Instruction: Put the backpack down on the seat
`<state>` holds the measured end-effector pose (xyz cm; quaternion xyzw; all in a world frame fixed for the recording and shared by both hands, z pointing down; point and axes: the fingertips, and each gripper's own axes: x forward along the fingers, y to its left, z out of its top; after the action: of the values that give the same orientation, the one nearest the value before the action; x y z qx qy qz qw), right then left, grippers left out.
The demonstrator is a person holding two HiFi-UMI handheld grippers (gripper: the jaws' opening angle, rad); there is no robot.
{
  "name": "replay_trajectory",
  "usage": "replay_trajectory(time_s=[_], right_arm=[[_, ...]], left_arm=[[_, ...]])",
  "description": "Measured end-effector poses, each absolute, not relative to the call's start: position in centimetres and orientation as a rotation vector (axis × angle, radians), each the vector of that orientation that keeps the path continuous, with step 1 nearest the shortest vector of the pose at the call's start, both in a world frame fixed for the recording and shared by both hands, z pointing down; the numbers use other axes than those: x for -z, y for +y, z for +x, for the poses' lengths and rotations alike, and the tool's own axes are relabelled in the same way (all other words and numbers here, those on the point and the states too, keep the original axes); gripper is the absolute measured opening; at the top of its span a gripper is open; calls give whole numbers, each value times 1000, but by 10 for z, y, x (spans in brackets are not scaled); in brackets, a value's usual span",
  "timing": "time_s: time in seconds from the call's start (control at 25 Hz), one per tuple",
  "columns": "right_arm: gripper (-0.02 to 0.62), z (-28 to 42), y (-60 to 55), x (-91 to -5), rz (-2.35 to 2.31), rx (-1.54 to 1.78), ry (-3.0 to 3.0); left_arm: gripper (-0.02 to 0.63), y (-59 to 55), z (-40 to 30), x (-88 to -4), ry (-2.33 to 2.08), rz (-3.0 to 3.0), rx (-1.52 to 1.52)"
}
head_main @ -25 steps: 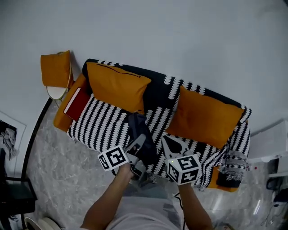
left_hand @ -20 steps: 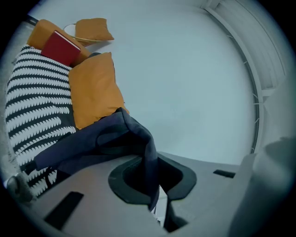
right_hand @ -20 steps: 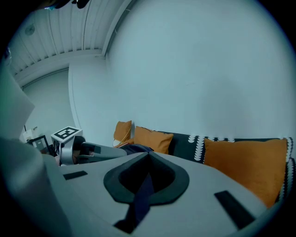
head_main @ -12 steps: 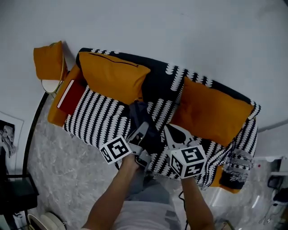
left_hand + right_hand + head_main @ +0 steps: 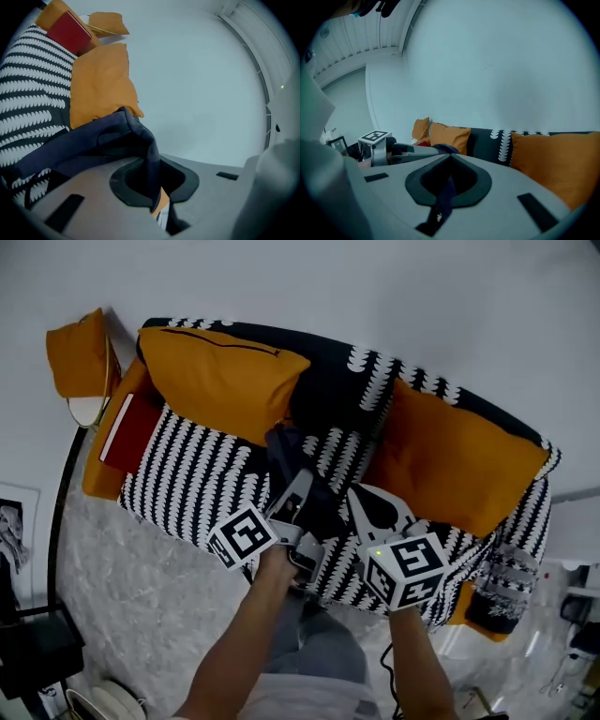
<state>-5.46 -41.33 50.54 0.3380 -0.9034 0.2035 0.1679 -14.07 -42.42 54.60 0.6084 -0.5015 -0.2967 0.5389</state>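
Note:
A dark navy backpack (image 5: 285,448) hangs over the front of the black-and-white patterned sofa seat (image 5: 187,479), between my two grippers. In the head view my left gripper (image 5: 302,482) reaches into its fabric from the left and my right gripper (image 5: 353,500) from the right. The left gripper (image 5: 157,187) is shut on a fold of the backpack (image 5: 93,140), which drapes away towards the seat. The right gripper (image 5: 447,180) is shut on a dark strap (image 5: 442,202) that runs down through its jaws. Whether the bag's bottom rests on the seat is hidden.
Two big orange cushions (image 5: 216,381) (image 5: 450,460) lean on the sofa back. A red book (image 5: 131,427) lies on the orange left armrest, and a small orange cushion (image 5: 75,352) sits beside it. A dark bundle (image 5: 487,615) lies at the sofa's right end. Marble floor (image 5: 141,606) lies in front.
Both grippers and the backpack have moved forward over the sofa seat, and the sofa now fills more of the head view. Both grips are unchanged.

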Motion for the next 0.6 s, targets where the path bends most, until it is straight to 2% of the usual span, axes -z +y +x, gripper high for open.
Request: replay_trajectory(time_s=[0.6], right_arm=[[2,-48,-458,-549,1058,-655,-2523]], left_arm=[[29,-501,-129,-566,-1091,1493,740]])
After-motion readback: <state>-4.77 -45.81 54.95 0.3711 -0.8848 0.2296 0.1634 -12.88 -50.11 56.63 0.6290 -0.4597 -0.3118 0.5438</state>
